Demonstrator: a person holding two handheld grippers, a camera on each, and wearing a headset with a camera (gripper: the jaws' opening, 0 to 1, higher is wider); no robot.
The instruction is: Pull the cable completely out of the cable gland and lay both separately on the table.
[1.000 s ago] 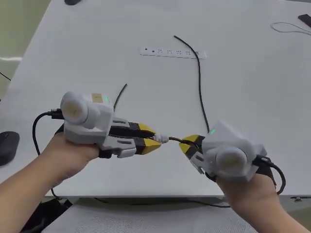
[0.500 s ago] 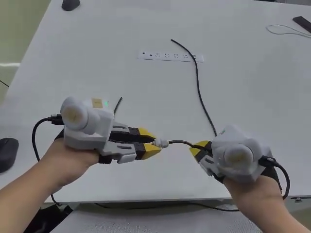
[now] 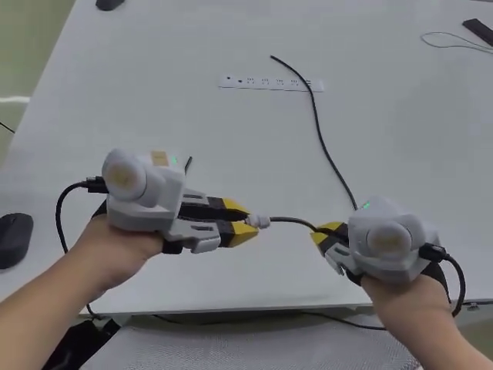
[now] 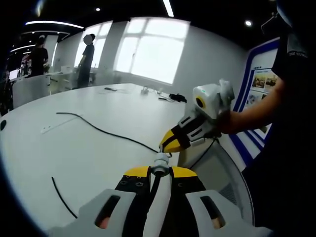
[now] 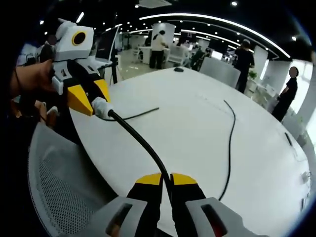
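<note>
Just above the near edge of the bench [image 3: 231,146], the left gripper [image 3: 248,224] is pinching the white cable gland [image 3: 259,222] between closed fingers, while the right gripper [image 3: 320,233], to its right, is clamping the black cable [image 3: 291,223]. The cable is spanning the gap, not yet pulled free. A crooked or jerky pull is risking the thin cable slipping through the fingers, or the gland popping loose.

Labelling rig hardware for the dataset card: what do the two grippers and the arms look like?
Left gripper and right gripper match: white-grey moulded bodies, black fingers with yellow tips, a green light on top, and a black lead looping out the back of each. Forearms are bare; a dark top shows in the left gripper view.
</note>
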